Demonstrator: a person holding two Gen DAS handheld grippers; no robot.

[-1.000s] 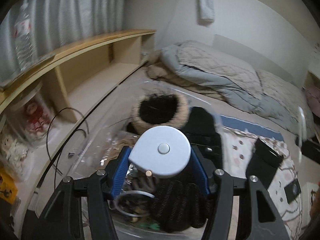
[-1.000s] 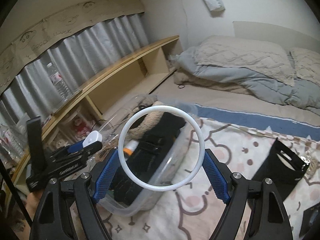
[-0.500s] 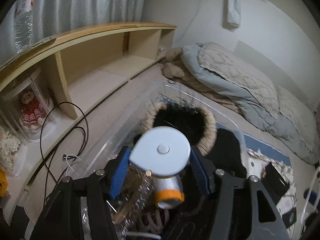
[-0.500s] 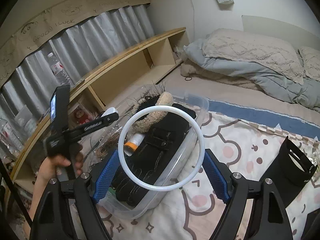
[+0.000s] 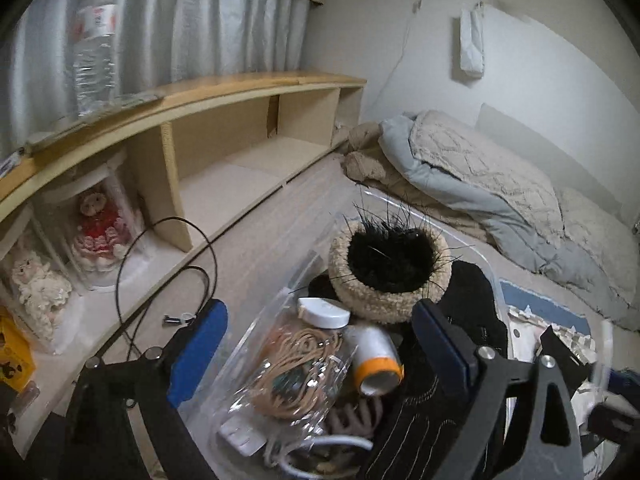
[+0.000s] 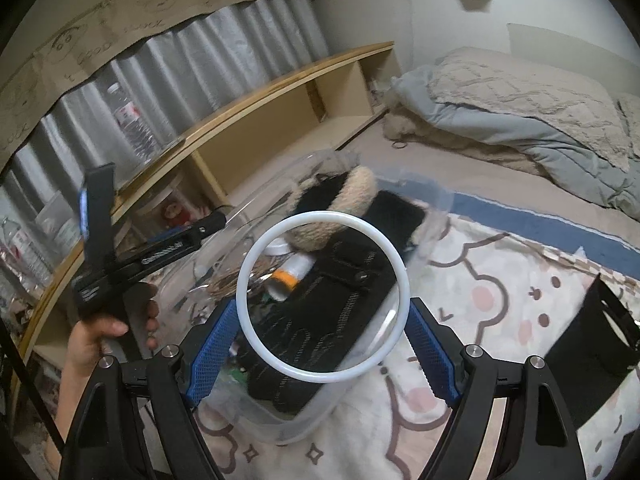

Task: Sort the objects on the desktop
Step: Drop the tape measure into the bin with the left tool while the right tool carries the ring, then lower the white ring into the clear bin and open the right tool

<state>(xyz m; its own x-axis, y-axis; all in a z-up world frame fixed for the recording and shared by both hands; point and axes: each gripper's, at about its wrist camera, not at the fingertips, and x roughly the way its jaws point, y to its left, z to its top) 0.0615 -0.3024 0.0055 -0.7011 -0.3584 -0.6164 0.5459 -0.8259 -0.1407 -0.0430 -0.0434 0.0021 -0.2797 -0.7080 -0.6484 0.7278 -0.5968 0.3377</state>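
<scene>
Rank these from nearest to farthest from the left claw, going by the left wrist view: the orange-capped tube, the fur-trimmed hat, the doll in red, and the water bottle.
1. Orange-capped tube, in the bin between the opening fingers.
2. Fur-trimmed hat, farther back in the bin.
3. Doll in red, left, under the shelf.
4. Water bottle, top left, on the shelf.

The left gripper (image 5: 320,352), a black frame with two blue-padded fingers (image 5: 198,354), points forward and downward, and its jaws are opening, spread wide with nothing pressed between the pads. Seen from the right wrist camera, a bare hand (image 6: 106,328) wraps its handle, thumb and fingers curled round the black grip, the forearm running down to the lower left edge. The right gripper (image 6: 322,346), of the same black build with blue mesh-textured fingers (image 6: 210,354), also tilts downward; its pads press on either side of a white plastic ring (image 6: 322,303), held upright between them
</scene>
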